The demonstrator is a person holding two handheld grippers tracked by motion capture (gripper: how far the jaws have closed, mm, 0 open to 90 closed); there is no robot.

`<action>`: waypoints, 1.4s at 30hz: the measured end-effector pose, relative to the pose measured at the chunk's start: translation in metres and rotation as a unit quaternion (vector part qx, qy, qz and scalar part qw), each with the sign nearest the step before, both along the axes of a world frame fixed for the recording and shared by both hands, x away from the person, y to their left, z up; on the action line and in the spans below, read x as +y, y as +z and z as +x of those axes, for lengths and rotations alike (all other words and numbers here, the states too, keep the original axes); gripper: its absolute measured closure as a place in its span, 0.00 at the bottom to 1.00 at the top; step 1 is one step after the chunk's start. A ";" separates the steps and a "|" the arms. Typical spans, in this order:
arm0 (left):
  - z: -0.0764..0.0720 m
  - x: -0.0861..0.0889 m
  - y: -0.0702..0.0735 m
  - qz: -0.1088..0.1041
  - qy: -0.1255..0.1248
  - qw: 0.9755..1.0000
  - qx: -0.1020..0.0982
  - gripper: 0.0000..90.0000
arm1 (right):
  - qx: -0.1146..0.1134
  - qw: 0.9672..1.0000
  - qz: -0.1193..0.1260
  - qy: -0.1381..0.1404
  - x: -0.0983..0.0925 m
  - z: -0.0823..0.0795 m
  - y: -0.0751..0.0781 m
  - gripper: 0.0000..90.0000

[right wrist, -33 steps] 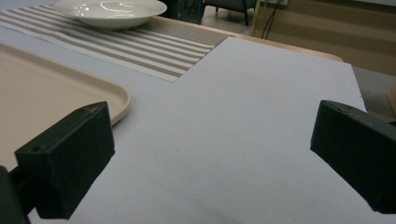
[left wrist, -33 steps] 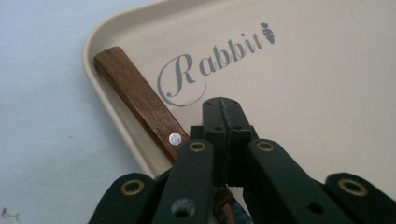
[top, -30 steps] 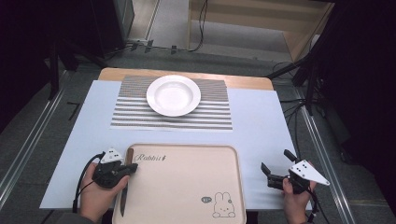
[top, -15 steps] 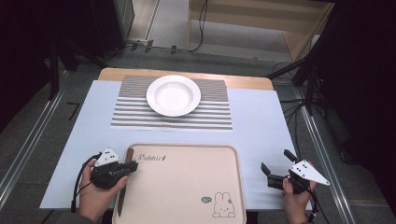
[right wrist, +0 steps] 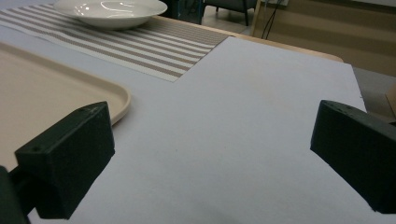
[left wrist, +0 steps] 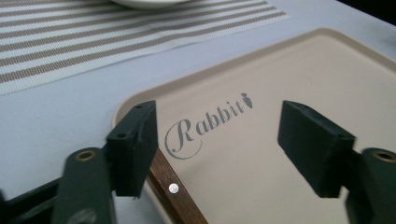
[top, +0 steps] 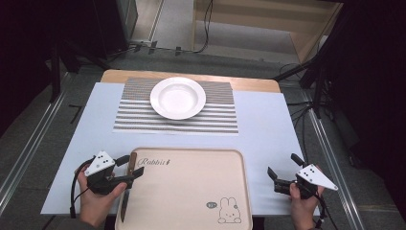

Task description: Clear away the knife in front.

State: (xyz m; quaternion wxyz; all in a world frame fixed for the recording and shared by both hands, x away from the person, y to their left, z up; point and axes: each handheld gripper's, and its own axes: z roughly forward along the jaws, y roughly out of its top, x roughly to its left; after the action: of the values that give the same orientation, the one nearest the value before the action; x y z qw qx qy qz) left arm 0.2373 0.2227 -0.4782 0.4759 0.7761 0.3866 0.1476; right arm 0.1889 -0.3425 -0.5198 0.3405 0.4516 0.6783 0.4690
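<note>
A beige tray (top: 191, 201) printed with "Rabbit" and a bunny lies at the table's near edge. A knife (top: 125, 199) with a brown wooden handle (left wrist: 175, 191) rests along the tray's left rim, handle toward the far side. My left gripper (top: 132, 166) is open, its jaws astride the handle's end; in the left gripper view the left gripper (left wrist: 219, 140) has the handle beside its left jaw. My right gripper (top: 282, 165) is open just above the bare table to the right of the tray, nothing between the jaws of the right gripper (right wrist: 212, 154).
A white deep plate (top: 178, 98) stands on a striped placemat (top: 143, 120) at the far middle. A pale blue cloth (top: 268, 129) covers the table. The tray's right rim (right wrist: 119, 100) lies left of the right gripper. Dark floor and cables surround the table.
My left gripper has shifted slightly to the left, so more of the knife handle shows. The right gripper has stayed in place.
</note>
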 end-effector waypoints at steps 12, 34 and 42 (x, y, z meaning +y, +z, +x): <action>-0.001 0.011 0.004 -0.015 -0.010 1.000 -0.018 0.00 | 0.001 1.000 0.001 -0.001 0.000 0.000 0.000 0.00; 0.003 0.053 0.007 -0.027 0.039 0.998 -0.030 0.00 | 0.001 1.000 0.000 0.000 0.001 0.000 0.000 0.00; 0.005 0.068 0.005 -0.023 0.053 0.998 -0.032 0.00 | 0.002 1.000 0.000 0.000 0.001 0.000 0.000 0.00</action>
State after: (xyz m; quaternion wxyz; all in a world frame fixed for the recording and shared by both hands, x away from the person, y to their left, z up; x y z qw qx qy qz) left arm 0.2421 0.2905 -0.4736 0.4969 0.7383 0.4152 0.1886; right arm 0.1888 -0.3420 -0.5198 0.3395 0.4521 0.6790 0.4683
